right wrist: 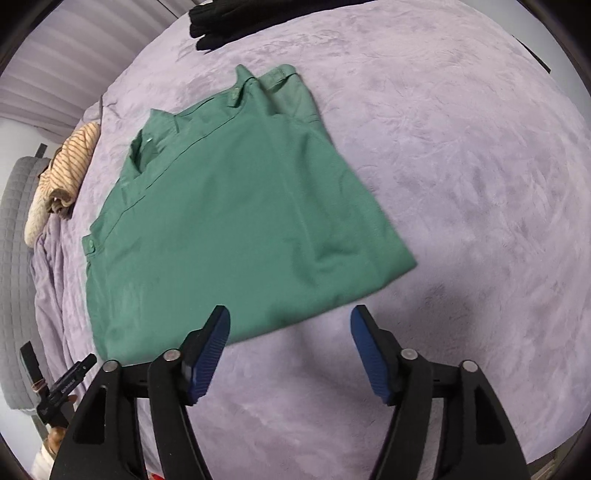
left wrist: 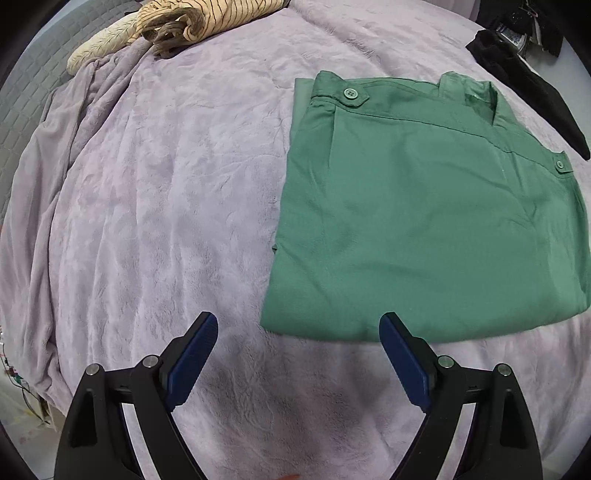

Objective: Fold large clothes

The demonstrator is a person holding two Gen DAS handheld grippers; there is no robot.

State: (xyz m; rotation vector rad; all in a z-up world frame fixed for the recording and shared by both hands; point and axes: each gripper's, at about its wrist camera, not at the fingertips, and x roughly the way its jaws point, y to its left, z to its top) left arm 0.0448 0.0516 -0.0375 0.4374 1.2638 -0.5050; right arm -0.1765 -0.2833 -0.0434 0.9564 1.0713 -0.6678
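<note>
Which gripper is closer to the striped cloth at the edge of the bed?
Left. The left gripper is beside the green shirt on the side toward the striped cloth. The right gripper is at the shirt's other side, with the shirt between.

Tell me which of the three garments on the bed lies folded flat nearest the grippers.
The green buttoned garment, folded into a flat rectangle just ahead of both grippers. The striped beige one sits bunched and the black one lies at the bed's far edge.
</note>
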